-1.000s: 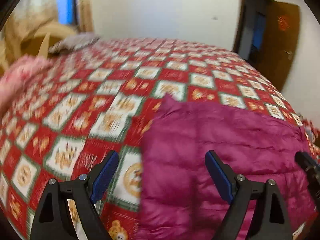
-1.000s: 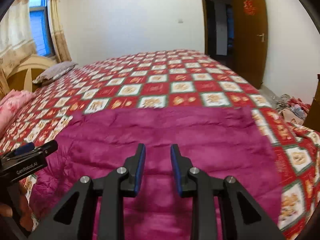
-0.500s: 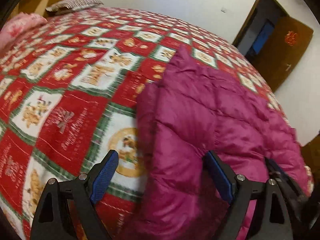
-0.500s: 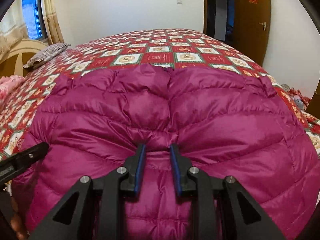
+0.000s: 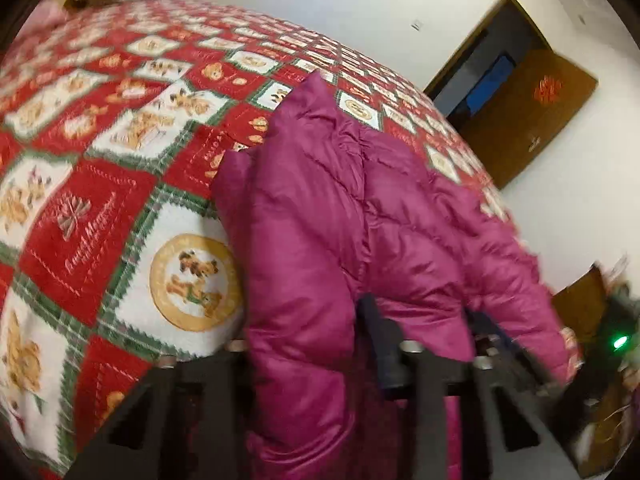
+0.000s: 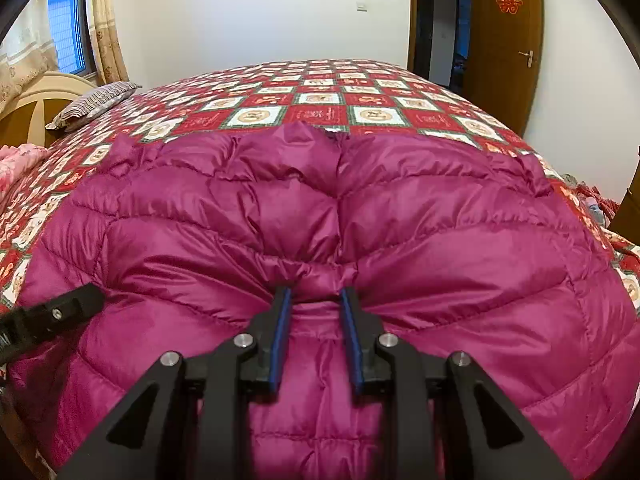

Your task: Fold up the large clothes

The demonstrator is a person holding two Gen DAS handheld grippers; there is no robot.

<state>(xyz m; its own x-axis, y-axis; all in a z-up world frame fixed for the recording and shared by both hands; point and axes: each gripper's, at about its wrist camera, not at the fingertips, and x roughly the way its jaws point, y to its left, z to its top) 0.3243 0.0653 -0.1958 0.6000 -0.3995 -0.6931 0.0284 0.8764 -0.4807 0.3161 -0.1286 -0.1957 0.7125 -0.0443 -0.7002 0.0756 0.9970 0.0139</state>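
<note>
A magenta quilted down jacket point(image 6: 400, 240) lies spread over the near part of the bed. My right gripper point(image 6: 316, 294) is shut on a bunched fold at the middle of the jacket's near edge. In the left wrist view the jacket point(image 5: 340, 220) is seen from its left side. My left gripper point(image 5: 308, 320) is closing on that side edge, and puffy fabric fills the gap between its jaws. Its left finger is hidden behind the fabric. The left gripper's body point(image 6: 60, 312) also shows at the left of the right wrist view.
The bed is covered by a red, white and green patchwork quilt point(image 6: 320, 100). A striped pillow point(image 6: 96, 104) and a cream headboard point(image 6: 36, 96) are at the far left, with pink bedding point(image 6: 16, 164) nearby. A brown door point(image 6: 504, 40) stands open at the right.
The left gripper's jaws have come together on the jacket's side edge, and the view has rolled. The right gripper dropped onto the jacket, took a fold, then held still.
</note>
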